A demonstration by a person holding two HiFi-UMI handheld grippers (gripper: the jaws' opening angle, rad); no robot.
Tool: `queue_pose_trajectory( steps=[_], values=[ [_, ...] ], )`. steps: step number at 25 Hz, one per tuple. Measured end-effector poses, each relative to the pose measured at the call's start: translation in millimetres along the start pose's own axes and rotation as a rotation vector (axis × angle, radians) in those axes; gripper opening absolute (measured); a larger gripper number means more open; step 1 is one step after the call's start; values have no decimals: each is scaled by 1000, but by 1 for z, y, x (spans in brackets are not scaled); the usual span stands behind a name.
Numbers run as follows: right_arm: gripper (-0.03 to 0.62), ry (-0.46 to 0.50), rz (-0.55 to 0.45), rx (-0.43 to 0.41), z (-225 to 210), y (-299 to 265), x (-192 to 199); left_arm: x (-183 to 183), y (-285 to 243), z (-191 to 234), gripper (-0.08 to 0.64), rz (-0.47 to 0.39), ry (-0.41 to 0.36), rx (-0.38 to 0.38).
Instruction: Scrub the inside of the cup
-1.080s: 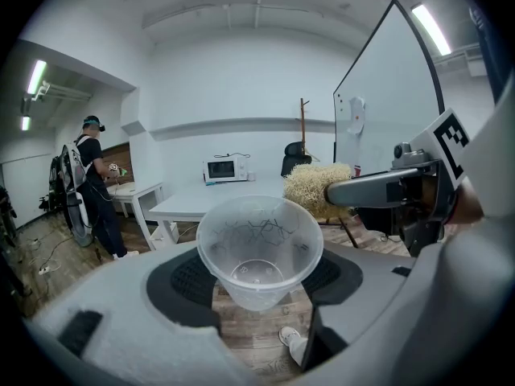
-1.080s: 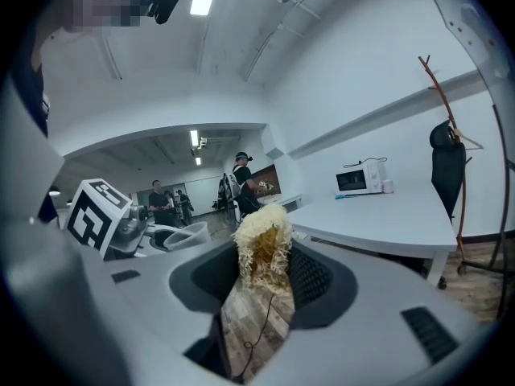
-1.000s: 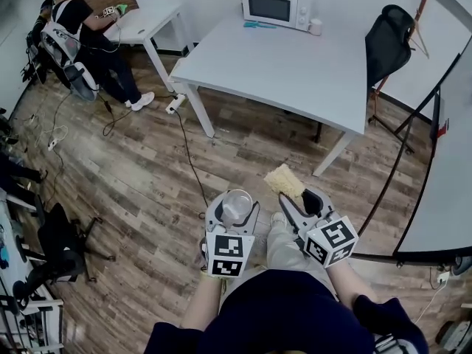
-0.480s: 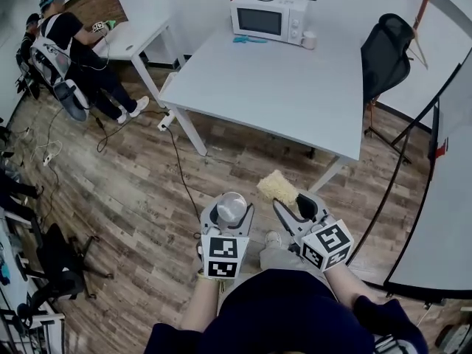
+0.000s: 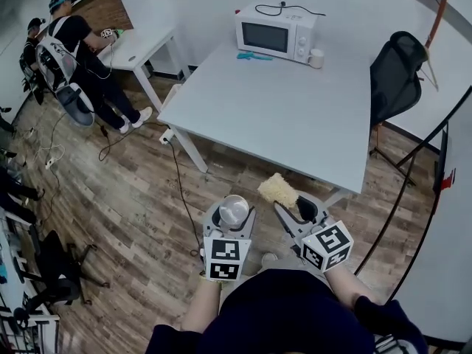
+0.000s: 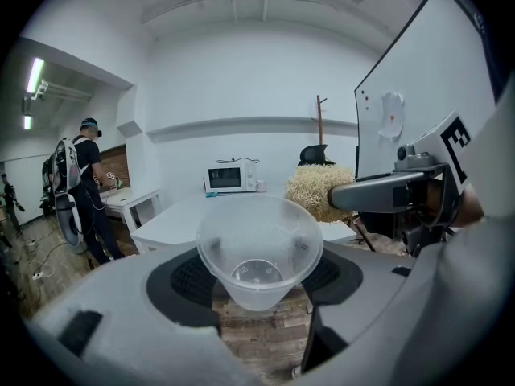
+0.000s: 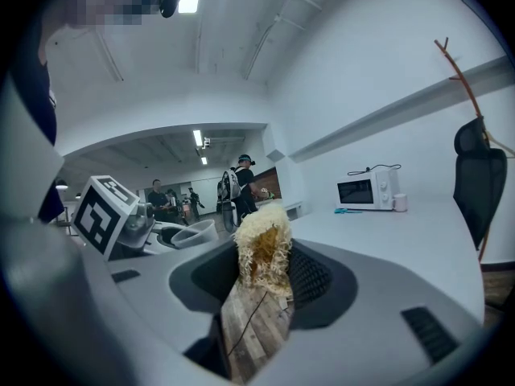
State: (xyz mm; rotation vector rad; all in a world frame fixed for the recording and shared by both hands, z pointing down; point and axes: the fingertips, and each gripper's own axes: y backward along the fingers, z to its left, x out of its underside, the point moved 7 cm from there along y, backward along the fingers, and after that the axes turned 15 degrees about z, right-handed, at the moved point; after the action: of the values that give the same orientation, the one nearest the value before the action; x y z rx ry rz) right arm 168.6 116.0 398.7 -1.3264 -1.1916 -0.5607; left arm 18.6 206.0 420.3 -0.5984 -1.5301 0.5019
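Between the left gripper's [image 5: 234,214] fingers [image 6: 182,283] the cup [image 6: 259,249] is pinched; the right gripper's [image 5: 288,204] fingers [image 7: 319,281] clamp a scrubber [image 7: 262,246].

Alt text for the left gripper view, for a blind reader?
The left gripper grips an empty clear plastic cup, its open mouth toward the camera. Just beyond the rim on the right, the right gripper holds a pale yellow scrubber, not inside the cup. Behind are a white table with a microwave and a person at left.
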Motion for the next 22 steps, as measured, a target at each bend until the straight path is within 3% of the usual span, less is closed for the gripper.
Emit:
queue_pose_trajectory(
  steps=[13,22],
  values=[
    [179,-42,11,36,-56,-23,-17,-38,-58,11,288,21,-11,33],
    [179,-97,2,126,-90,-59,-34,-70,-111,49,288,31,-61,102]
  ],
)
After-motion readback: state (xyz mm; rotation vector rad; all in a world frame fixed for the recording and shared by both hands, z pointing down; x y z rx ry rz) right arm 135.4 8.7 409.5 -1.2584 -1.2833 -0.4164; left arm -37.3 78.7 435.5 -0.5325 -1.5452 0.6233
